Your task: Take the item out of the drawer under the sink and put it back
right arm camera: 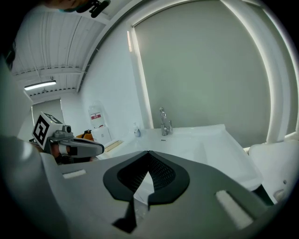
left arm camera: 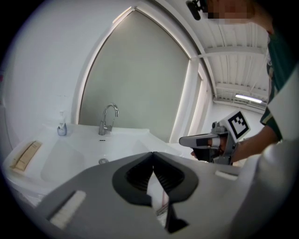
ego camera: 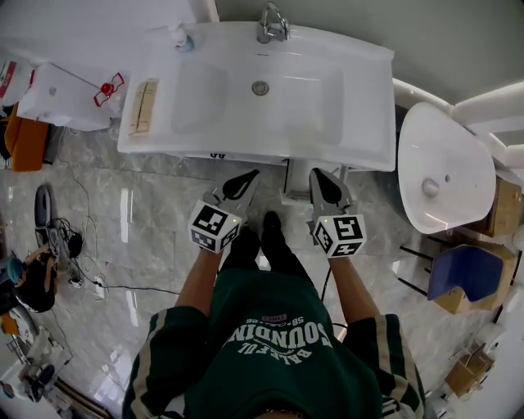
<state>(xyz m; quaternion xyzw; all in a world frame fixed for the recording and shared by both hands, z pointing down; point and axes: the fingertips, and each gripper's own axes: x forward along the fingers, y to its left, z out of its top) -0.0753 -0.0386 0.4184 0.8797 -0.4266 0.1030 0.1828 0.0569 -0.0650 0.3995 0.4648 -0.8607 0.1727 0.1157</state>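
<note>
While left tool [ego camera: 249,175] and right tool [ego camera: 318,174] sit closed, empty, one glossy white rectangular sink [ego camera: 348,90], one curved chrome tap [ego camera: 273,22].

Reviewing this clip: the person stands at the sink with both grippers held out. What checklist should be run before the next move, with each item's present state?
1. Empty left gripper: ok, jaws together on nothing.
2. Empty right gripper: ok, jaws together on nothing.
3. Jaws open for a handle: not ok, both are shut.
4. State of the drawer: cannot tell, the sink hides whatever lies beneath its rim.
5. Grippers clear of each other: ok, side by side and apart, in front of the sink.
6. Sink-top things out of the way: ok, soap bottle and faucet stand at the back.
</note>
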